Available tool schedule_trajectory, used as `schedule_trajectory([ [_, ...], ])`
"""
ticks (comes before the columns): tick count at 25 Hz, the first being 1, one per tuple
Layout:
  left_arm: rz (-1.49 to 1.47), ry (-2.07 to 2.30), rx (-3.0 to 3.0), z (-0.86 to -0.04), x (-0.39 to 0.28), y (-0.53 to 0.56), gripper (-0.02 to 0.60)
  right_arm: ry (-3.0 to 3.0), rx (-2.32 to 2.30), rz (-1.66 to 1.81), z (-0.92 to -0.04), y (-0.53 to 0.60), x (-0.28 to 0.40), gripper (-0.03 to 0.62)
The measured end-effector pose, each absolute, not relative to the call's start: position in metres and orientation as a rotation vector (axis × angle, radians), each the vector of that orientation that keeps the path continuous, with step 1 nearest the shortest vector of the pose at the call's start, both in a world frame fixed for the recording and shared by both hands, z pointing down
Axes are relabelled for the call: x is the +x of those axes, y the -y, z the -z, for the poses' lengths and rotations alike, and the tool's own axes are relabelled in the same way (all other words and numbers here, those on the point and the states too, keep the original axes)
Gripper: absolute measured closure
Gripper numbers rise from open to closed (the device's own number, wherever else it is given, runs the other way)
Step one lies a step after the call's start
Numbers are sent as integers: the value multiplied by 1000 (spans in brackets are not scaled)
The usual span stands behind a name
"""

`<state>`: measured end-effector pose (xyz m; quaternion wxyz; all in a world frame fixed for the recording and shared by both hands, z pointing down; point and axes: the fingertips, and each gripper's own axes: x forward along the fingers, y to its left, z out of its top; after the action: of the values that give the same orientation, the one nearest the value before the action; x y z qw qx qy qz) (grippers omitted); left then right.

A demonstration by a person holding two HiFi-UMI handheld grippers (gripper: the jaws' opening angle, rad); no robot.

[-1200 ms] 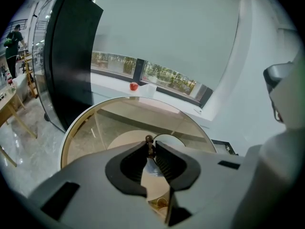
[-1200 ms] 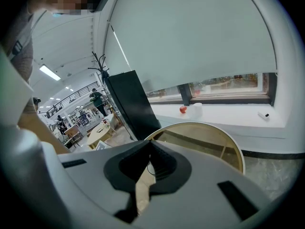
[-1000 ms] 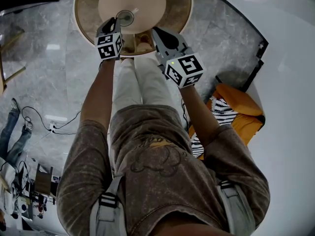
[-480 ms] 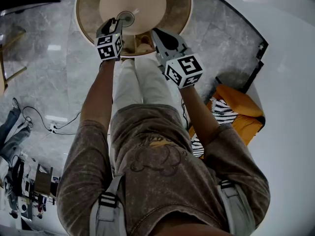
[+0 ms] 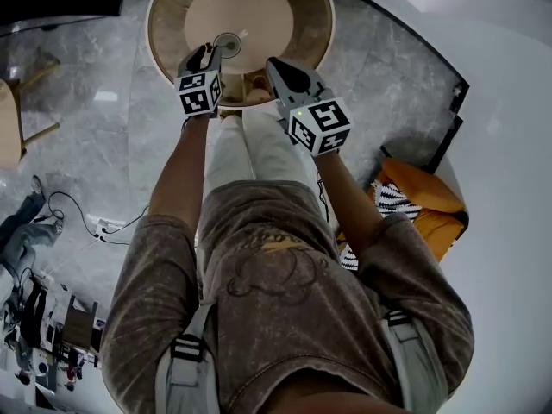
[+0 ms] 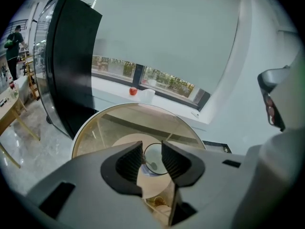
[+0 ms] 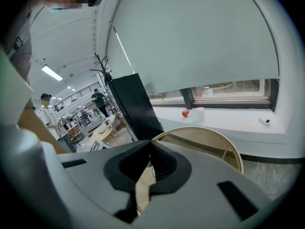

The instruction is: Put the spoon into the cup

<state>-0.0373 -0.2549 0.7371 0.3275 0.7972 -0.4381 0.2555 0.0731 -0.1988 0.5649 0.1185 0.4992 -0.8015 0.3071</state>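
Dark ribbed jaws of our left gripper [image 6: 151, 149] stood apart, having just been opening, and they pinched nothing. Through their gap we saw the cup [image 6: 160, 152] beyond, with the spoon [image 6: 152, 165] resting inside it. From the head view the cup sat at one o'clock of that gripper, on the round table [image 5: 326, 24], toward its six o'clock side. Our right gripper [image 7: 150, 144], at three o'clock of the left, kept its jaws pressed together on nothing.

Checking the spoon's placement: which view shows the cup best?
Left gripper view: the cup sits framed between its open jaws, spoon inside. Head view shows it small, from above; right gripper view hides nearly all of it.
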Motion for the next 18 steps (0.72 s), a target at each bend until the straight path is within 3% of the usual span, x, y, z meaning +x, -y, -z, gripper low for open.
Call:
schedule_trajectory([
  [4, -676, 1147, 2100, -714, -37, 250, 523, 2349, 1457, -889, -549, 197, 72, 576],
  [8, -654, 1146, 2100, -687, -37, 245, 551, 2356, 1454, -879, -534, 192, 71, 577],
  [18, -606, 1131, 2096, -616, -40, 226, 557, 2385, 1421, -858, -500, 177, 63, 577],
])
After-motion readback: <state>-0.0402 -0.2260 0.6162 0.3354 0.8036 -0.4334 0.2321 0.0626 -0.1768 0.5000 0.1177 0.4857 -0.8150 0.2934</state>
